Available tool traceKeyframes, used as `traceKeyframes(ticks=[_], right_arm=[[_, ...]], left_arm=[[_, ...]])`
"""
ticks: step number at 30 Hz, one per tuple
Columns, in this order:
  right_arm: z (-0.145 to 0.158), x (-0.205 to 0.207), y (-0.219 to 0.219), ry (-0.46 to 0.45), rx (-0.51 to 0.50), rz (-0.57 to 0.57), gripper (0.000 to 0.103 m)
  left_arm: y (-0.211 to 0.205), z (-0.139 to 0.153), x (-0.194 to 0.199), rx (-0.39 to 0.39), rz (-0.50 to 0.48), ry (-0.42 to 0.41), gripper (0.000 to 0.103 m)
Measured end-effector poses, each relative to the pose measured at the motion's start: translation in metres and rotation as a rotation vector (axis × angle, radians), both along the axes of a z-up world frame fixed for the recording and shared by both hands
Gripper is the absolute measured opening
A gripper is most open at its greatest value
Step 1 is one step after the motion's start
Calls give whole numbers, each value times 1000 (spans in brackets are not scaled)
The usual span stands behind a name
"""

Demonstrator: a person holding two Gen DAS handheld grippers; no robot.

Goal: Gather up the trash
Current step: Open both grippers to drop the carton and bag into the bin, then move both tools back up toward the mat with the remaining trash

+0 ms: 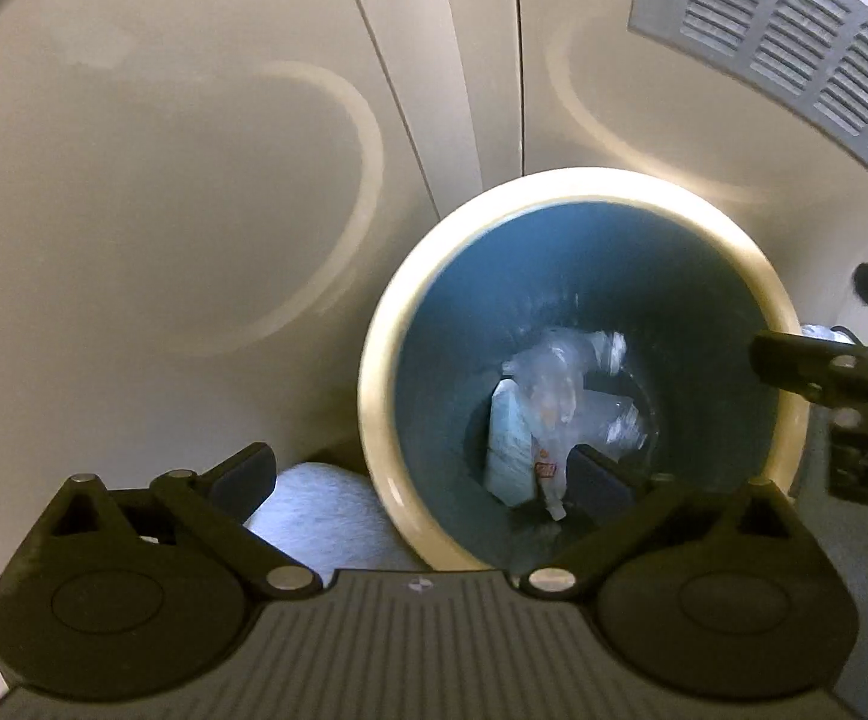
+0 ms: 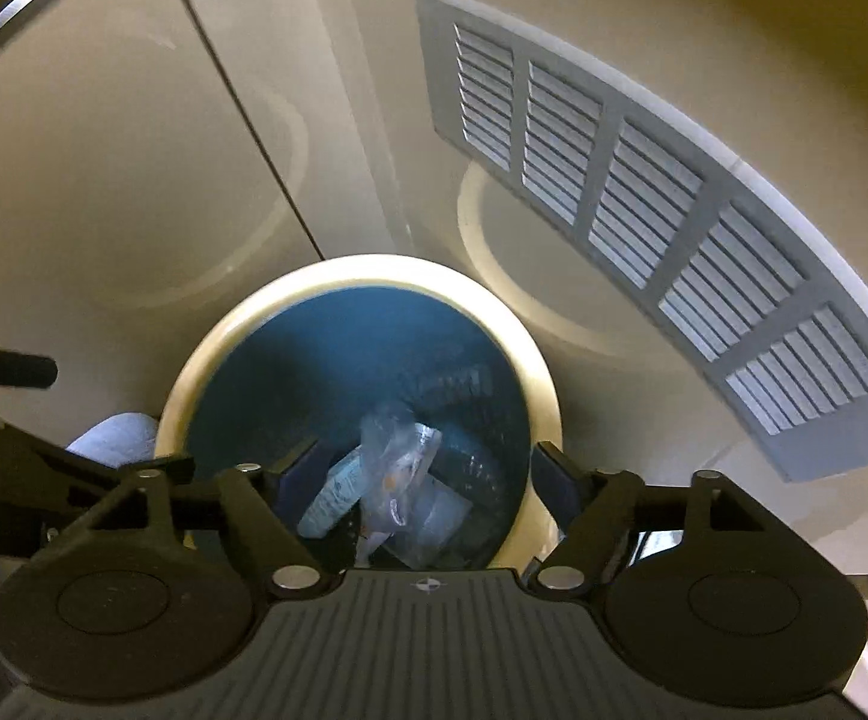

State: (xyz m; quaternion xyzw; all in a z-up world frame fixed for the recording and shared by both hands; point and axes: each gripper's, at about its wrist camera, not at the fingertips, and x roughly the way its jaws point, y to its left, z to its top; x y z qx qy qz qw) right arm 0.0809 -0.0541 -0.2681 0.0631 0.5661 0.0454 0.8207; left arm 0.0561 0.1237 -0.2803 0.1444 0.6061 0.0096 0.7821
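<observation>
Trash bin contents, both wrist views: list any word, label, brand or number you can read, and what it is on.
No text can be read.
Pale blue packet in the trash bin: dark print lines, too blurred.
Clear plastic wrapper: small red-orange label, illegible.
Left gripper and right gripper: a small round emblem only, no words.

I count one bin (image 1: 584,192), round, cream on the rim and blue inside. In its bottom I make out two pieces of trash: one crumpled clear plastic wrapper (image 1: 560,384) and one pale flat packet (image 1: 509,444) under it; whether more lies beneath them I cannot tell. One grey louvred vent (image 2: 644,228) is set in the floor, with five slatted panels in view from my right camera. One pale blue rounded thing (image 1: 320,516) shows just beside the bin. I have two tongs: my left (image 1: 428,468) and my right (image 2: 416,468)
</observation>
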Motion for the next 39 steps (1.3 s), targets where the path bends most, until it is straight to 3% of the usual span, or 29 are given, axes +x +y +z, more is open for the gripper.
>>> traceKeyframes(ticks=[9, 22, 39], right_arm=[[44, -42, 8, -105, -12, 78, 93], [53, -62, 12, -150, -20, 85, 93], [85, -90, 8, -293, -44, 107, 95]], left_arm=[[10, 48, -45, -23, 27, -84, 103], [7, 72, -67, -6, 4, -148, 103], [8, 84, -81, 36, 31, -250, 103]])
